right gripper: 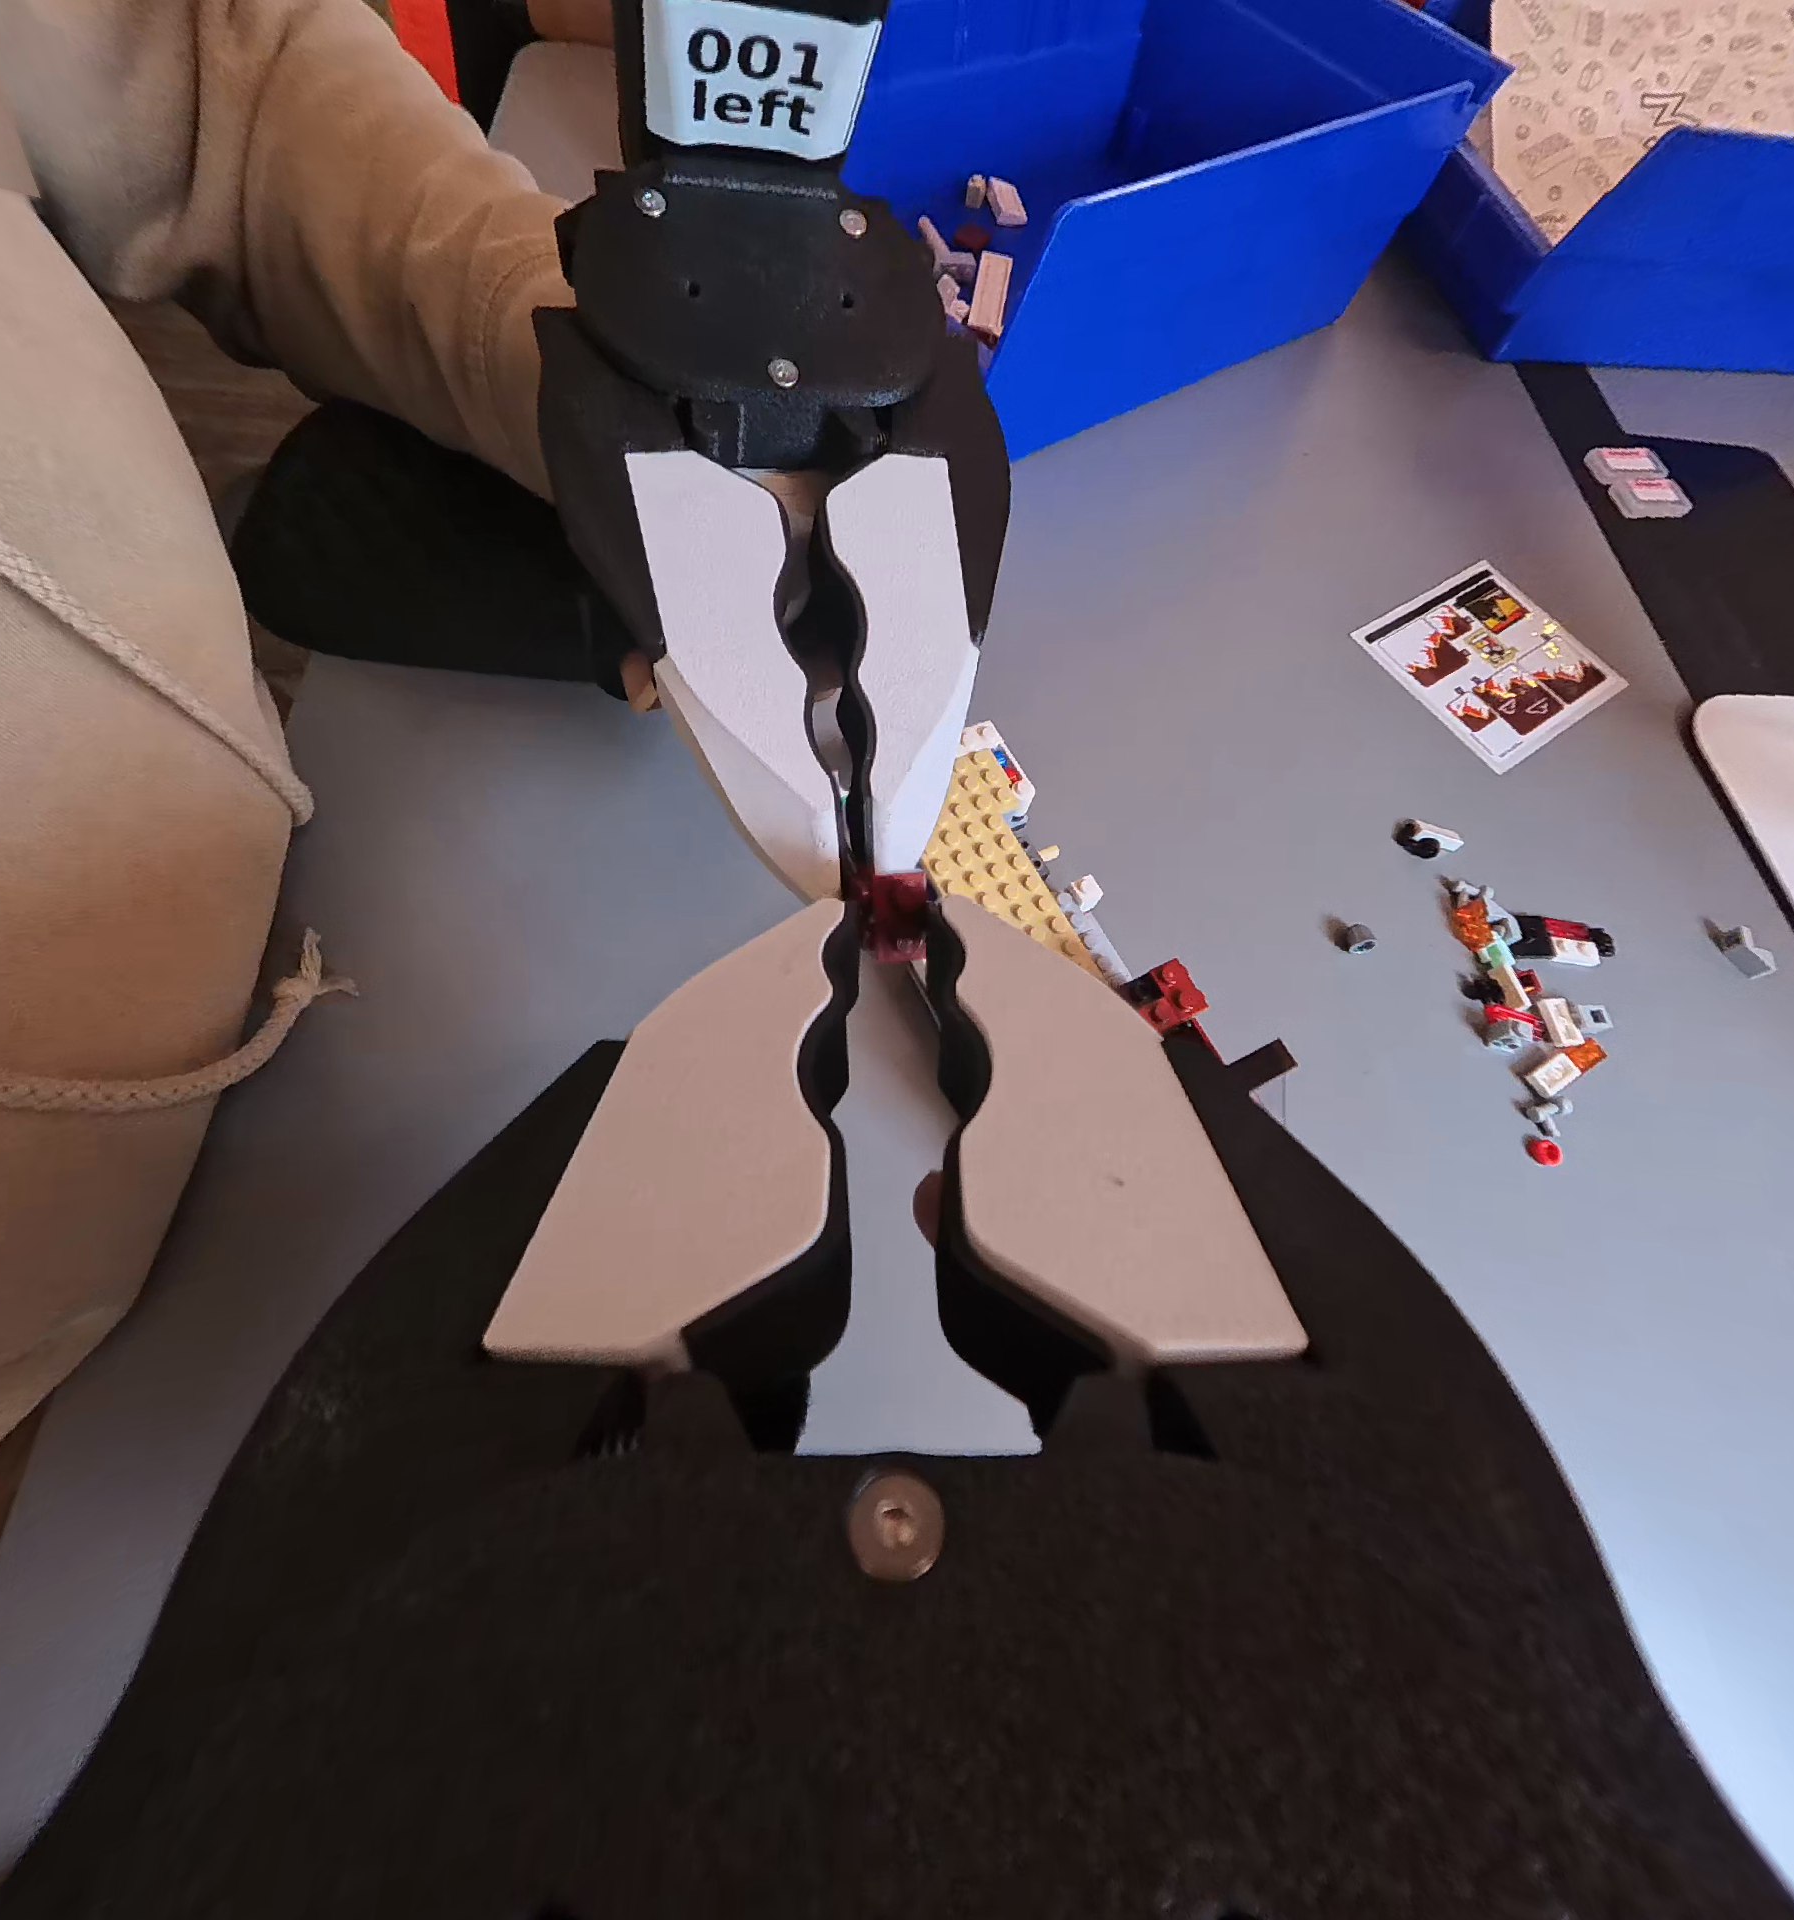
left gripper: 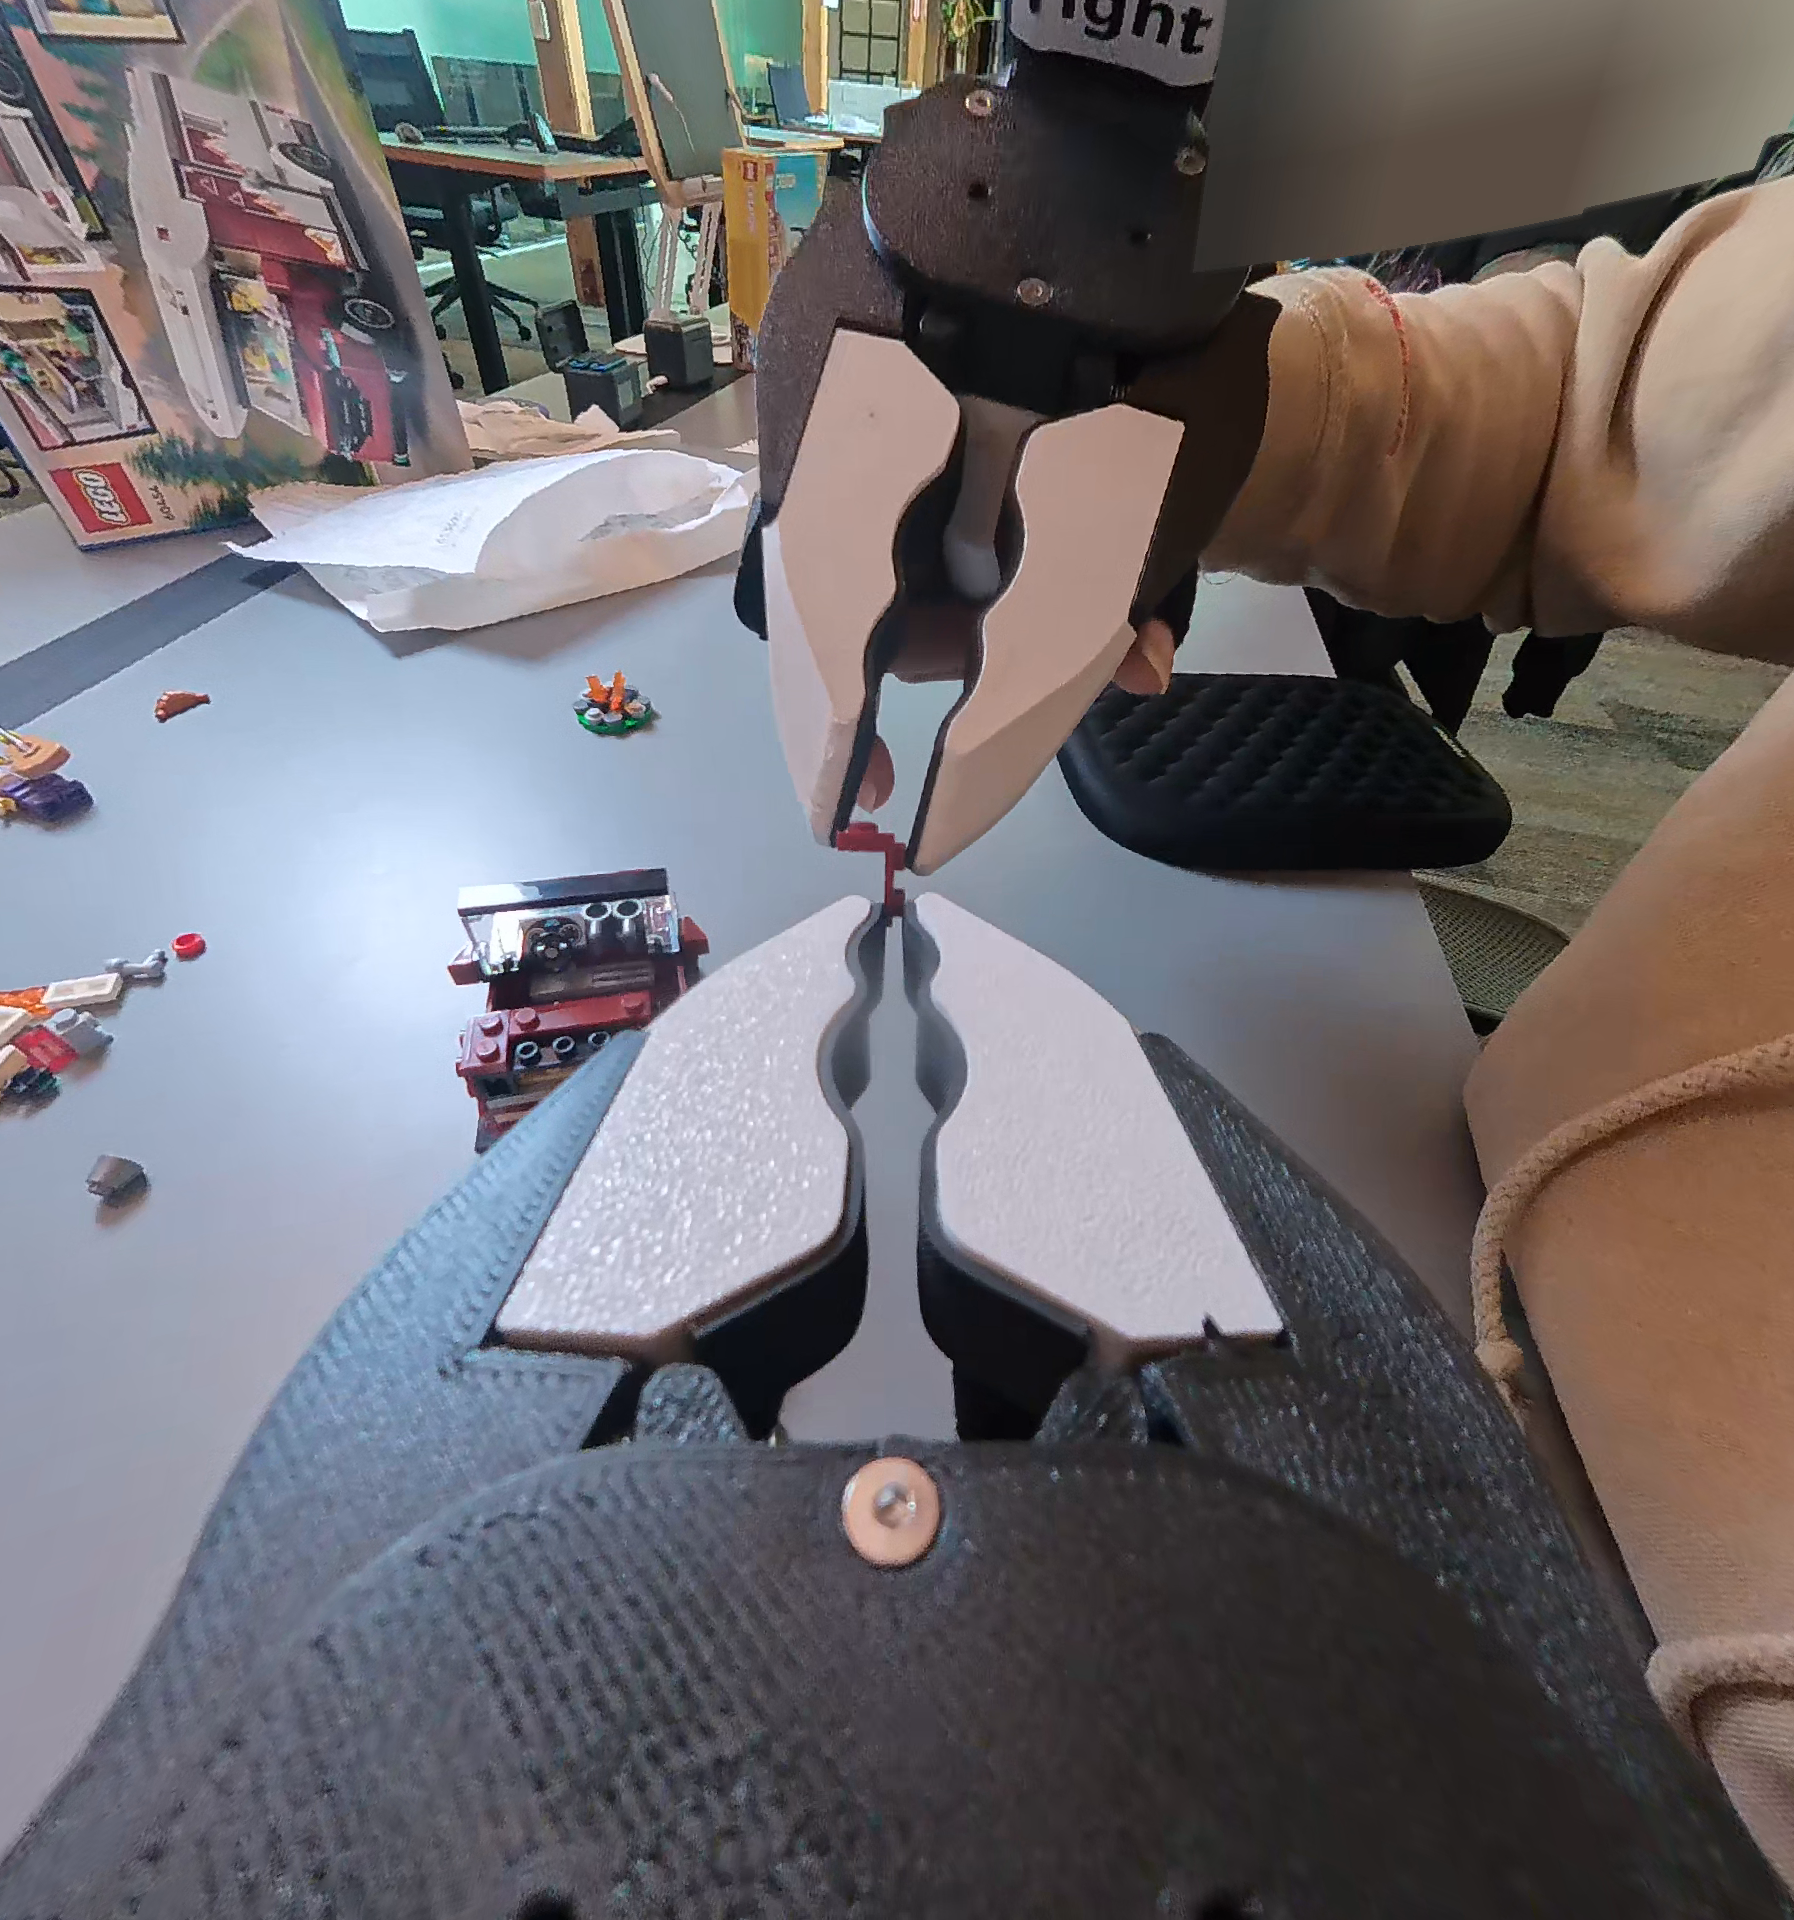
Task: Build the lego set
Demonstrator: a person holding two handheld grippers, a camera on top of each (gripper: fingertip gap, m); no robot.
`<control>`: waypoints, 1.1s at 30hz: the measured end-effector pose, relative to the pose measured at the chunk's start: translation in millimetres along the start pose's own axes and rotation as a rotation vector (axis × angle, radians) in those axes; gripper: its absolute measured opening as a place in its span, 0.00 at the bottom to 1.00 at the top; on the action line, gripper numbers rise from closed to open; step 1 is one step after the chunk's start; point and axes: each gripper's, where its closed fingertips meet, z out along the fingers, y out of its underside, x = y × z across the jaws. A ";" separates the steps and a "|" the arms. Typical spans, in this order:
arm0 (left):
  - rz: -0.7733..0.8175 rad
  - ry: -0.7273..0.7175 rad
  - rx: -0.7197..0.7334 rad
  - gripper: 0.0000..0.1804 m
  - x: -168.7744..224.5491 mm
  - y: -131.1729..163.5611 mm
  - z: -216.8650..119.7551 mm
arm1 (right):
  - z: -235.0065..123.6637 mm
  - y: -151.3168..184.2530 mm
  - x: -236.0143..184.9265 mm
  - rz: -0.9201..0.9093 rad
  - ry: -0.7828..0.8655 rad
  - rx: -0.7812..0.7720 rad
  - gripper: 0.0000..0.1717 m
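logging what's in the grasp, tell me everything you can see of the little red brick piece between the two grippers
The red brick piece is small, glossy plastic with studs, stepped in outline: a flat plate on top and a thin part hanging below. From the right wrist view it looks dark red and blocky. It is held in the air above the grey table. The right gripper clamps the upper plate by its ends, and the left gripper pinches the lower part. Nothing else touches it.
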 end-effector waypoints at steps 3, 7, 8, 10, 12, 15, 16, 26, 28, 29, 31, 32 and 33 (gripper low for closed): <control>0.018 -0.017 -0.026 0.07 -5.0 4.6 -0.5 | 0.3 8.8 2.9 -0.039 -0.015 -0.069 0.07; 0.022 -0.106 -0.098 0.20 -32.3 14.7 -7.3 | 2.7 33.4 21.1 -0.145 0.004 -0.272 0.07; 0.028 -0.135 -0.136 0.24 -39.8 20.7 -8.1 | 5.4 37.8 23.2 -0.161 -0.008 -0.313 0.07; 0.055 -0.172 -0.229 0.32 -50.9 34.6 -8.2 | 12.4 43.9 26.4 -0.192 -0.028 -0.375 0.07; 0.051 -0.166 -0.305 0.37 -56.6 44.6 -5.6 | 19.5 48.9 28.1 -0.206 -0.054 -0.424 0.07; 0.051 -0.127 -0.363 0.39 -62.8 51.3 2.2 | 26.7 57.4 34.4 -0.235 -0.065 -0.495 0.07; 0.065 -0.119 -0.385 0.40 -66.9 54.1 5.3 | 28.4 59.1 35.8 -0.238 -0.068 -0.511 0.07; 0.043 -0.017 -0.439 0.38 -76.4 61.0 31.4 | 32.4 62.4 40.3 -0.305 -0.062 -0.583 0.07; 0.045 -0.019 -0.445 0.35 -76.9 61.8 32.0 | 33.1 61.9 40.0 -0.318 -0.053 -0.570 0.07; 0.049 -0.019 -0.450 0.34 -76.6 62.5 32.2 | 33.3 61.8 40.0 -0.324 -0.049 -0.563 0.07; 0.059 -0.026 -0.453 0.34 -76.6 63.1 32.2 | 33.6 61.8 40.1 -0.335 -0.041 -0.543 0.07; 0.061 -0.028 -0.455 0.34 -76.6 63.3 32.1 | 33.5 61.8 40.1 -0.336 -0.037 -0.534 0.07; 0.061 -0.030 -0.455 0.34 -76.7 63.3 32.1 | 33.3 62.0 40.3 -0.337 -0.033 -0.528 0.07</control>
